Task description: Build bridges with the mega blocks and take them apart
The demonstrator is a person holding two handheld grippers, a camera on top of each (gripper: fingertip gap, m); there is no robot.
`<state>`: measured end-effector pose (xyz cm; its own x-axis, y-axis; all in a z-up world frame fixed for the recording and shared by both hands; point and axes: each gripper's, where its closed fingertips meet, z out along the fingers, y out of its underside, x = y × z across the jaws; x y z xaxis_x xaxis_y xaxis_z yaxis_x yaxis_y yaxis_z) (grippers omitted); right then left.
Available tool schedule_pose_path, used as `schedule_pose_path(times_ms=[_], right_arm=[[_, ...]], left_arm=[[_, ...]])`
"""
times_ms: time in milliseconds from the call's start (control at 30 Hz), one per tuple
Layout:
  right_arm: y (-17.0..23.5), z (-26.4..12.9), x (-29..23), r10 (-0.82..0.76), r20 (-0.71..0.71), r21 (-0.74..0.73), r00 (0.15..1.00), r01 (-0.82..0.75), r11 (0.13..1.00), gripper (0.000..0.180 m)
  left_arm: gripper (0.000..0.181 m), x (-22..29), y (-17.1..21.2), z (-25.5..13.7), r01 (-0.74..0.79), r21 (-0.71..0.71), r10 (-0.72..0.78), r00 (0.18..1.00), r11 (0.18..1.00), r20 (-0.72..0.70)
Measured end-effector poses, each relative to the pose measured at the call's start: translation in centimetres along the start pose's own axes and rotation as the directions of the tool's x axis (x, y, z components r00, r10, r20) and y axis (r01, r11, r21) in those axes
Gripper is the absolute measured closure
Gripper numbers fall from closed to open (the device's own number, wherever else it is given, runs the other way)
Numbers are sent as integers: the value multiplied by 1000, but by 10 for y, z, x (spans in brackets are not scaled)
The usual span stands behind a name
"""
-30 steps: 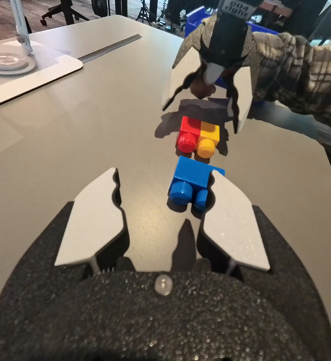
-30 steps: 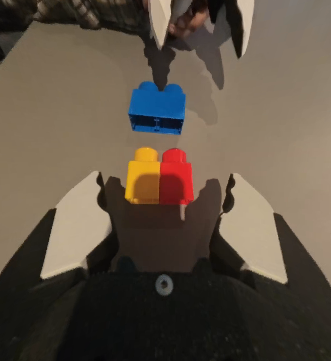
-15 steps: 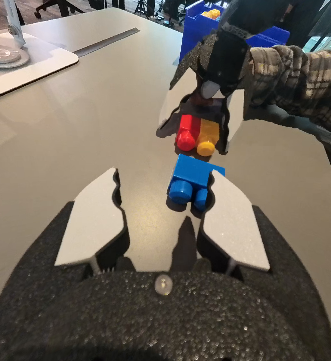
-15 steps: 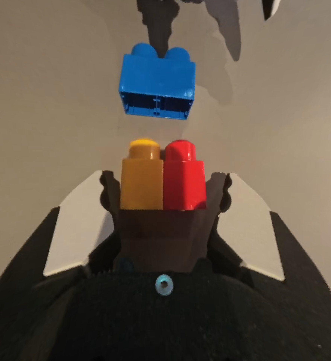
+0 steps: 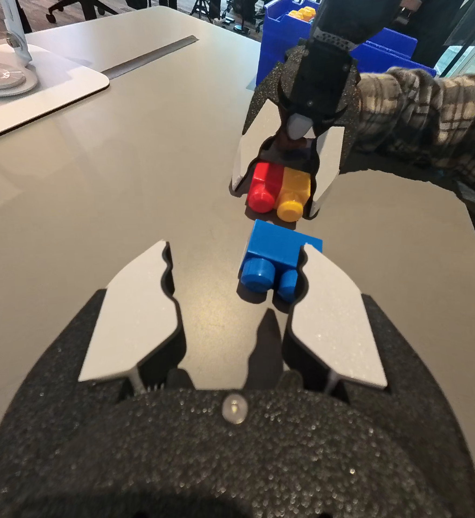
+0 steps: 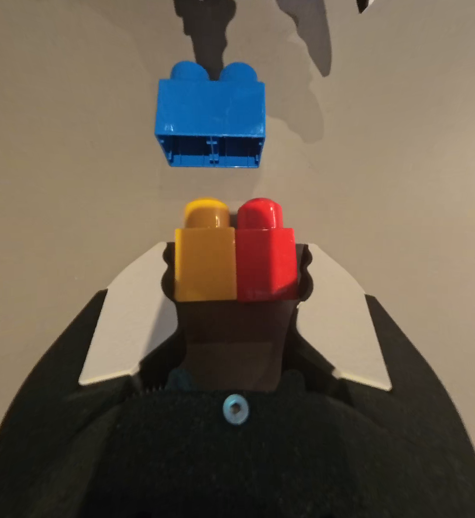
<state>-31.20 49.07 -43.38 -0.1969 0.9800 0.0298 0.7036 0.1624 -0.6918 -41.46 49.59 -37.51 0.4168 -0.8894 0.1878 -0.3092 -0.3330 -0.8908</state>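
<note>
Left wrist view: left tongs (image 5: 235, 273) spread wide, empty, blue block (image 5: 279, 253) on the grey worktop (image 5: 118, 182) just beside the right finger. Beyond the blue block, right tongs (image 5: 277, 193) clamped on yellow block (image 5: 293, 190) and red block (image 5: 261, 187).

Right wrist view: right tongs (image 6: 235, 265) clenched around yellow block (image 6: 204, 263) and red block (image 6: 265, 262), side by side. Blue block (image 6: 209, 112) near ahead, apart, on its side, hollow underside facing the pair.

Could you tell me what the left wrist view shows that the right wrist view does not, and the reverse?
Only the left wrist view shows the blue bin, the plaid sleeve, the white pad, and the open left gripper. Only the right wrist view shows the blue block's hollow underside. Both show that block, the yellow block beside the red block between the right gripper's fingers, and the table.
</note>
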Motion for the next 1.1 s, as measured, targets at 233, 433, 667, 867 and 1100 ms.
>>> schedule_pose_path(times_ms=[233, 433, 667, 867, 1100], right_arm=[[-1, -2, 2, -4, -41, 12, 999, 5, 1000, 95], [-2, -16, 8, 34, -66, 65, 997, -30, 997, 101], [-2, -14, 8, 50, -59, 62, 997, -47, 997, 100], [6, -8, 5, 21, -78, 6, 997, -21, 1000, 94], [7, -8, 5, 39, -71, -5, 997, -40, 999, 87]], left_arm=[[95, 2, 0, -1, -4, 2, 4, 1000, 1000, -16], [96, 12, 2, -3, -25, -22, 23, 997, 999, -76], [95, 14, 8, 1, -25, -59, 20, 996, 998, -82], [95, 14, 8, 1, -28, -59, 23, 997, 998, -79], [96, 15, 8, 1, -31, -63, 26, 997, 998, -78]])
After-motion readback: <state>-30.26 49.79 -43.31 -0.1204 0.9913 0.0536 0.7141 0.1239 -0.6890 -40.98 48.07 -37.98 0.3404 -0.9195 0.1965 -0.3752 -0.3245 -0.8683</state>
